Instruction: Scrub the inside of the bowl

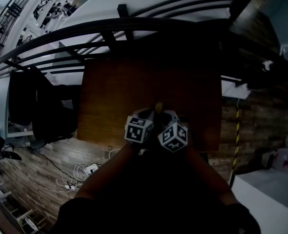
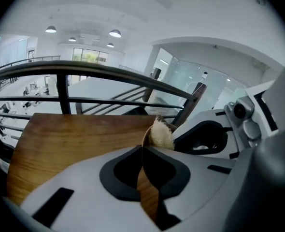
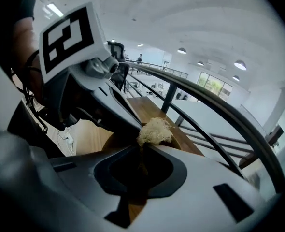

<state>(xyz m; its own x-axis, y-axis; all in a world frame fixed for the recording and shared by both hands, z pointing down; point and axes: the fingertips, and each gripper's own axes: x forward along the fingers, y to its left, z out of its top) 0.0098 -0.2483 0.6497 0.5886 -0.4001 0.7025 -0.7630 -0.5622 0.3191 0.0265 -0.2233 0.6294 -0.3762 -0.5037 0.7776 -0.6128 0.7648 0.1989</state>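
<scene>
**A:** Which step is judged to be in hand?

**B:** The scrubbing itself, or its very start. The left gripper (image 2: 142, 148) is seen closed on the rim of the wooden bowl (image 2: 149, 192), the thin wall pinched between its pads. The right gripper (image 3: 141, 146) is clamped on a pale fibrous scrubber (image 3: 154, 131), and that tuft is set just inside the bowl's mouth

**A:** Where is the bowl found?

**B:** Between the two grippers, which are close together over the wooden table (image 2: 75, 139). It appears to be held up off the tabletop, though the head view is too dark for contact to be ruled out

**A:** How is it pointed?

**B:** It is gripped edge-on. In the left gripper view the wall is seen as a narrow brown strip running up and away along the jaws' line. The rim is therefore judged to stand steeply tilted, with the mouth turned toward the right gripper. No long axis is offered by a round bowl

**A:** What is called for next?

**B:** The scrubber is to be pressed against the inner wall and swept round. The rim must be kept firmly pinched so that the bowl is not twisted out of the grip
</scene>
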